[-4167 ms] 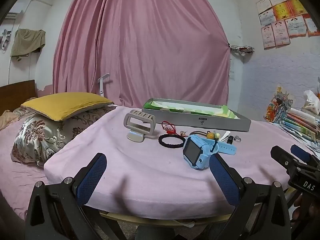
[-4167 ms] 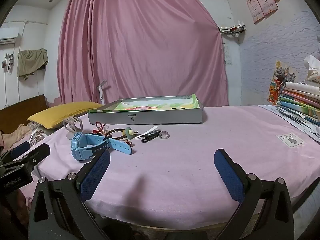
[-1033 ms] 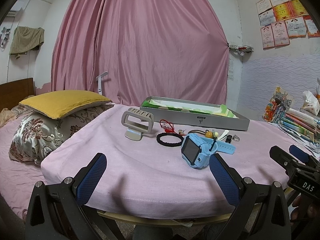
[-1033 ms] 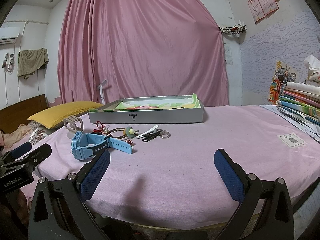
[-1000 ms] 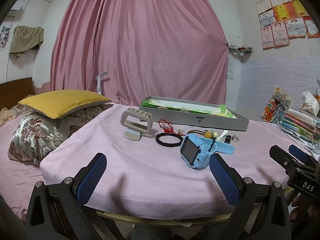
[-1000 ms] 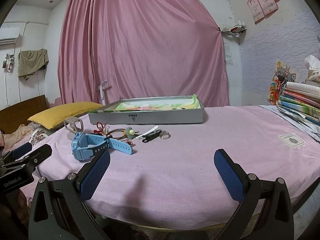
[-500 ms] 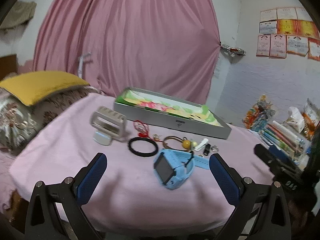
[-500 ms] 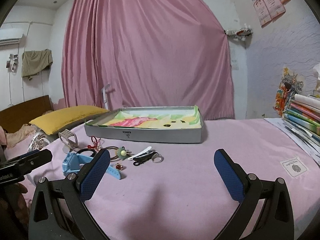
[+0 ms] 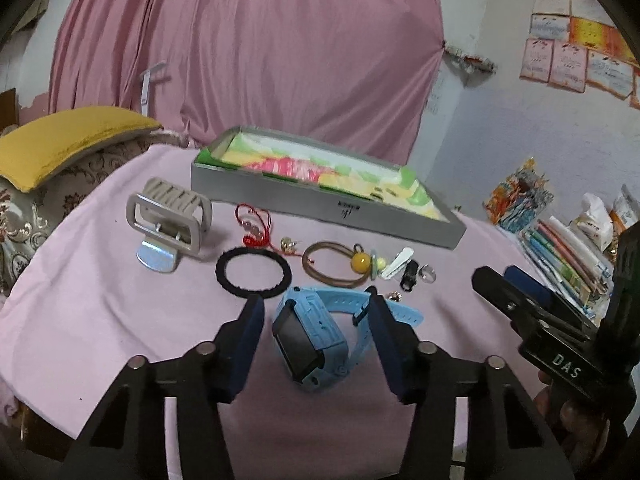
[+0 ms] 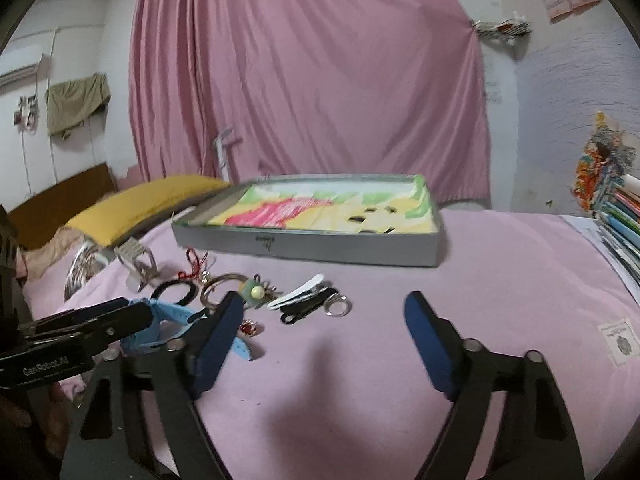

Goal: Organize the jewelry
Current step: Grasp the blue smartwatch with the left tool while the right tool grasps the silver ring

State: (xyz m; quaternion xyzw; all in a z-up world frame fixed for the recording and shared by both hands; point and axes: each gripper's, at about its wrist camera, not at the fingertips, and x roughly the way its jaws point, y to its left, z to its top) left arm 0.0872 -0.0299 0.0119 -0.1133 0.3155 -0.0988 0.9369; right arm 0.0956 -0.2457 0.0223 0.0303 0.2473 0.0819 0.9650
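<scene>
**Both tongs close in over the jewelry**

Forward come both tongs since a second ago, now right over the pink surface (image 9: 100, 312), and both pairs of jaws have just been narrowing. Far left, a beige clip stand (image 9: 168, 216); next, a black hair tie (image 9: 253, 271). Left tongs (image 9: 316, 312) straddle the blue watch (image 9: 316, 336), pads either side, not yet pressing — still apart. Beyond it lie a brown cord with a yellow bead (image 9: 360, 262), hair clips (image 10: 304, 298) and a ring (image 10: 338, 306), with the grey tray (image 9: 320, 204) behind. Right tongs (image 10: 324, 316) hang half-spread over bare cloth, nothing between them.
</scene>
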